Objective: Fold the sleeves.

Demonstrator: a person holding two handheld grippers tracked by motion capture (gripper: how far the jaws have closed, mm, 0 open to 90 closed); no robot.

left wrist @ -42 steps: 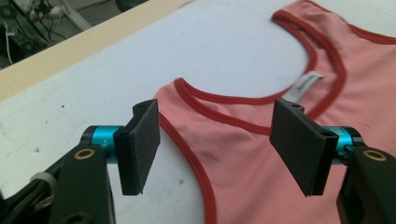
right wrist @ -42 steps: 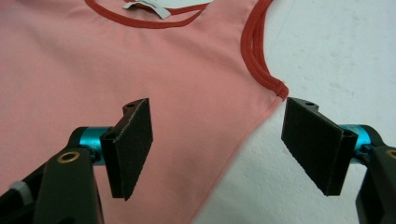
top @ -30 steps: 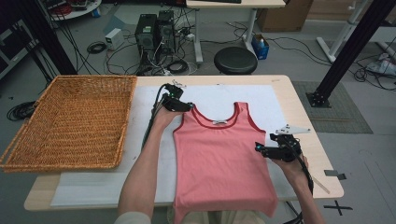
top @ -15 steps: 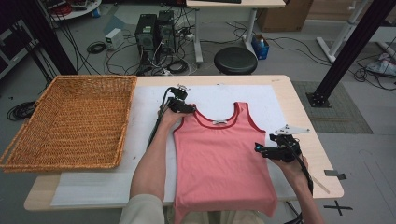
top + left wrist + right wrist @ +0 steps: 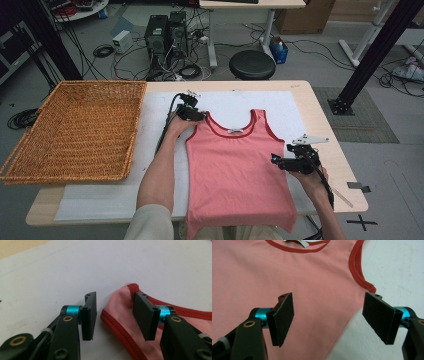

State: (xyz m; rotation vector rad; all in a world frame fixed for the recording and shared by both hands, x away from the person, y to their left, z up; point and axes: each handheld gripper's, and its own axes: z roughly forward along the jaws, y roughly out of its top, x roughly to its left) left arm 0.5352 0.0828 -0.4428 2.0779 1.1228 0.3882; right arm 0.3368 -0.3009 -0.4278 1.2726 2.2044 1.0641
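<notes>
A wicker basket [image 5: 75, 130] sits at the table's left edge. My left claw [image 5: 113, 315] has dropped onto the far-left shoulder strap of the pink tank top [image 5: 237, 170], which lies flat mid-table; its jaws have just been narrowing, with the strap between them but not yet pinched. My right claw [image 5: 329, 317] hangs wide over the top's right edge. I judge the pinch imminent.
</notes>
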